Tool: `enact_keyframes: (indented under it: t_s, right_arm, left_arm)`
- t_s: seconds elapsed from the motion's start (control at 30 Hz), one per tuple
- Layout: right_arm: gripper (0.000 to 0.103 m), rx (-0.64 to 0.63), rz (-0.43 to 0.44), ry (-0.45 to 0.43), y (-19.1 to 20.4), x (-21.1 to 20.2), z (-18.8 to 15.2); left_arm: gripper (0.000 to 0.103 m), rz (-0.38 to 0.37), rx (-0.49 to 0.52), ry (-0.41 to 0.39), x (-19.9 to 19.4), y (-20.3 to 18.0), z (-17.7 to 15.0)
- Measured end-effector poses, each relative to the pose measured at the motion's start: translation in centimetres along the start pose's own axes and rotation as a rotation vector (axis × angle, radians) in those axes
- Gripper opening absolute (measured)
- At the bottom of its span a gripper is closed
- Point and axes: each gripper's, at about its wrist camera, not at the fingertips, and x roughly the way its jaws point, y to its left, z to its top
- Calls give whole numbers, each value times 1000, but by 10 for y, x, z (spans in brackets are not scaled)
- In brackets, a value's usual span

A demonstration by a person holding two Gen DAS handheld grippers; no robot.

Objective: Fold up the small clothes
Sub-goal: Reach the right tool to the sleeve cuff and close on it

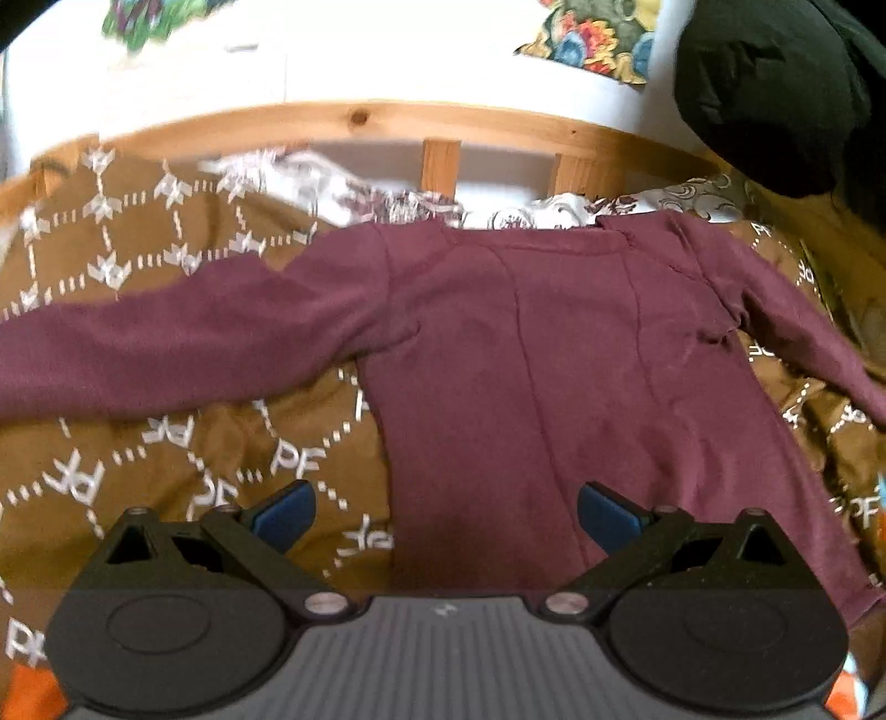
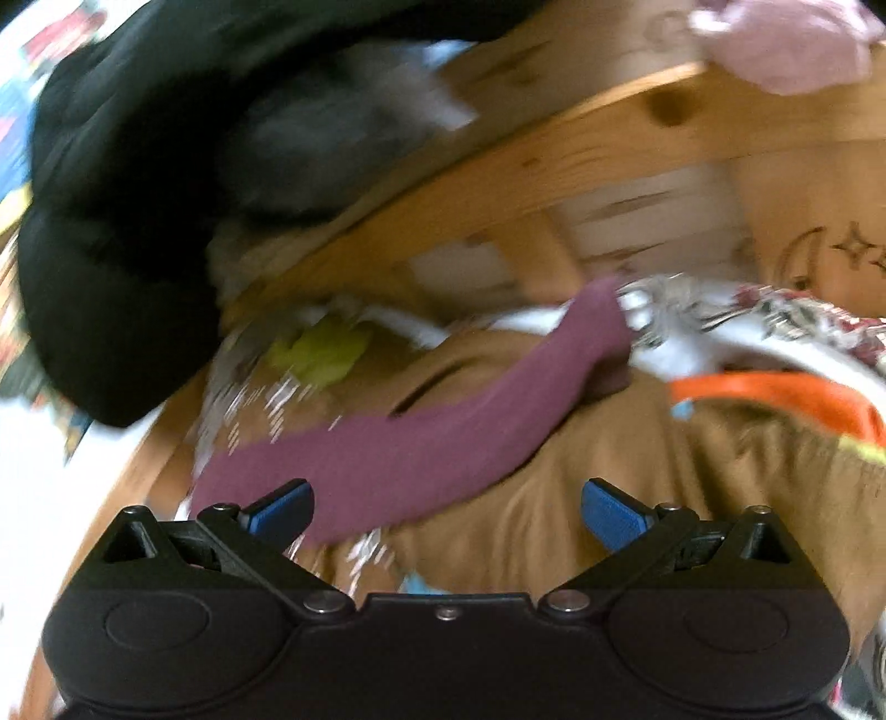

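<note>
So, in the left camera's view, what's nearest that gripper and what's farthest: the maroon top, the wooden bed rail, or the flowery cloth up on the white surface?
1. Maroon top: spread on the brown blanket, its hem between the open left gripper fingers.
2. Wooden bed rail: behind the top's neckline.
3. Flowery cloth: beyond the rail, upper right.

Maroon top lies spread on brown blanket; left tongs gape above its hem.

Shirt spread flat on the blanket, sleeves out to left and right, wooden bed rail behind it, dark cloth bundle up at the far right, left gripper hovering over the shirt's near hem
</note>
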Motion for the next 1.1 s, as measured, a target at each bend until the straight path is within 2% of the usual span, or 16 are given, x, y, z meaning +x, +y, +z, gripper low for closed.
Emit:
enact_keyframes:
  t_s: [0.1, 0.23, 0.3, 0.37, 0.43, 0.5, 0.57, 0.6, 0.67, 0.7, 0.77, 0.87, 1.0, 1.1]
  right_arm:
    - [102, 67, -16, -42, -10, 9, 7]
    - [99, 76, -44, -141, -8, 19, 9]
    - [95, 79, -88, -155, -7, 26, 9]
    - [84, 96, -131, -170, -9, 30, 8]
    - [78, 104, -171, -181, -10, 36, 8]
    - [67, 96, -190, -197, -11, 42, 7]
    - [44, 90, -210, -198, -11, 47, 7]
    - [41, 90, -211, -197, -12, 48, 7]
    - [17, 84, -197, -214, -11, 47, 6]
    - [13, 63, -186, -231, -7, 46, 5]
    - [6, -21, -162, -272, 7, 42, 1]
    - [4, -197, -105, -343, 36, 32, -10]
    - [4, -516, 45, -443, 85, 14, -43]
    - [4, -747, 183, -461, 117, 5, -81]
  left_arm:
    - [102, -15, -62, 33, 4, 10, -1]
    - [102, -45, -135, 82, 14, 22, 0]
    - [102, -58, -153, 100, 18, 24, -2]
    - [102, -75, -162, 116, 21, 25, -2]
    - [102, -84, -159, 119, 21, 25, -3]
    - [102, -89, -149, 114, 20, 21, -3]
    - [102, -92, -136, 110, 19, 17, -3]
    - [102, -93, -134, 111, 18, 15, -3]
    - [102, -107, -136, 114, 16, 13, -4]
    - [102, -114, -135, 114, 15, 12, -5]
    - [102, -116, -127, 105, 11, 10, -6]
    - [102, -116, -125, 82, 4, 9, -7]
    - [102, -108, -136, 43, -6, 10, -4]
    - [102, -93, -152, 20, -12, 14, -3]
